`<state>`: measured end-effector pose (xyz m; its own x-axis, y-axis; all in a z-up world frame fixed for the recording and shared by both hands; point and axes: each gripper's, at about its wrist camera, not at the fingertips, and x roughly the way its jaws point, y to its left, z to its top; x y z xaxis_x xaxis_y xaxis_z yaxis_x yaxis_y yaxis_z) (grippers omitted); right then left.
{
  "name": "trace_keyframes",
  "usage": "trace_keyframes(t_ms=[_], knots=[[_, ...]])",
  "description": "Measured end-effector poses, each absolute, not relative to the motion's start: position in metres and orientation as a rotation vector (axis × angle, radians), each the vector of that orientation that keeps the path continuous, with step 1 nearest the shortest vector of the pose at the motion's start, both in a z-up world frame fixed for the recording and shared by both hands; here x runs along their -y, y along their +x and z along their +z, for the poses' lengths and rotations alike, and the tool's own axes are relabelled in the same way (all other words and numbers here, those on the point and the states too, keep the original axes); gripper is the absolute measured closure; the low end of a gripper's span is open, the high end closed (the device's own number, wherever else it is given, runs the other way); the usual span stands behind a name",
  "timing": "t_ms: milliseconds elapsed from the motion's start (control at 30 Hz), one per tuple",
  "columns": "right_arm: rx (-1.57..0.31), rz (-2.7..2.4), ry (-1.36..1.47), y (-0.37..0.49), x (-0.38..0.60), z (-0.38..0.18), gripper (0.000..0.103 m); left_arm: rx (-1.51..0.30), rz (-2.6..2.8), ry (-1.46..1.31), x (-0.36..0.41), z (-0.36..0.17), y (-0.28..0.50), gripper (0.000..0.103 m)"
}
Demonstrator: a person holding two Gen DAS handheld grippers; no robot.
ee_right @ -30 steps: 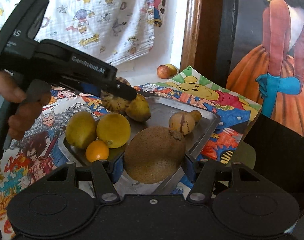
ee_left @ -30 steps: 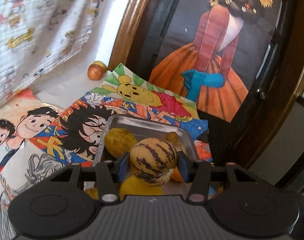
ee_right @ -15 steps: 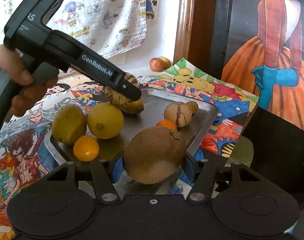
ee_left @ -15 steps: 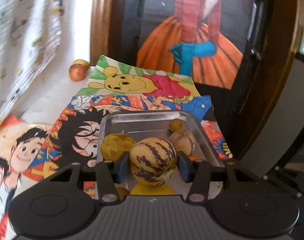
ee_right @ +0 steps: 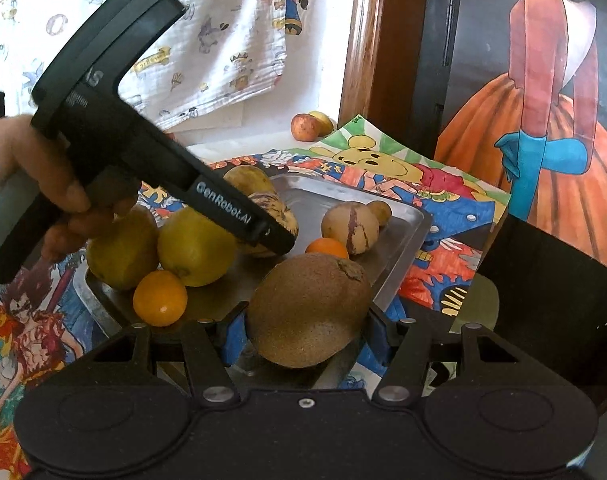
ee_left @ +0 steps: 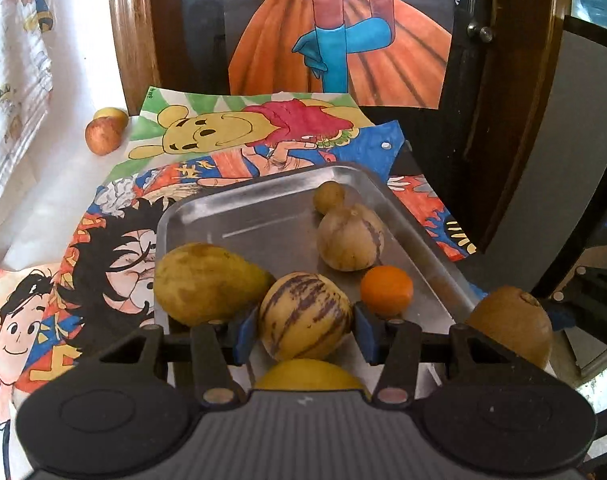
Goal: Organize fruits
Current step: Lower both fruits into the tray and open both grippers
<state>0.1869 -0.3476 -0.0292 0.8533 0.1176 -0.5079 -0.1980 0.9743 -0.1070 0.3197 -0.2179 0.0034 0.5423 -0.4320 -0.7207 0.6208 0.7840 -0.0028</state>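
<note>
My left gripper (ee_left: 305, 320) is shut on a yellow melon with purple stripes (ee_left: 303, 316), held low over the metal tray (ee_left: 263, 216). My right gripper (ee_right: 307, 326) is shut on a brown rough fruit (ee_right: 307, 312) at the tray's near right edge; that fruit also shows in the left wrist view (ee_left: 511, 324). In the tray lie a yellow-green mango (ee_left: 207, 284), a pale striped melon (ee_left: 349, 238), a small tan fruit (ee_left: 329, 196), an orange (ee_left: 387, 290), two yellow fruits (ee_right: 195, 246) and another orange (ee_right: 159, 298).
Two small fruits, an apple (ee_left: 102, 135) among them, lie on the white surface beyond the tray. Cartoon drawings (ee_left: 239, 132) cover the table. A wooden frame (ee_left: 131, 32) and a painting (ee_left: 343, 40) stand behind. A printed cloth (ee_right: 207, 32) hangs at the left.
My left gripper has swung right and lowered toward the tray with the striped melon. The right gripper has edged closer to the tray, still holding the brown fruit.
</note>
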Motion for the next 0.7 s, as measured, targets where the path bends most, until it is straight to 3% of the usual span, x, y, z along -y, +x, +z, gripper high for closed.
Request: trace_keyframes(t_ms=[700], knots=[[-0.528,0.097,-0.167,0.181,0.339,-0.031,0.039,-0.866,-0.559,0.191,0.207,0.008,0.329,0.041]])
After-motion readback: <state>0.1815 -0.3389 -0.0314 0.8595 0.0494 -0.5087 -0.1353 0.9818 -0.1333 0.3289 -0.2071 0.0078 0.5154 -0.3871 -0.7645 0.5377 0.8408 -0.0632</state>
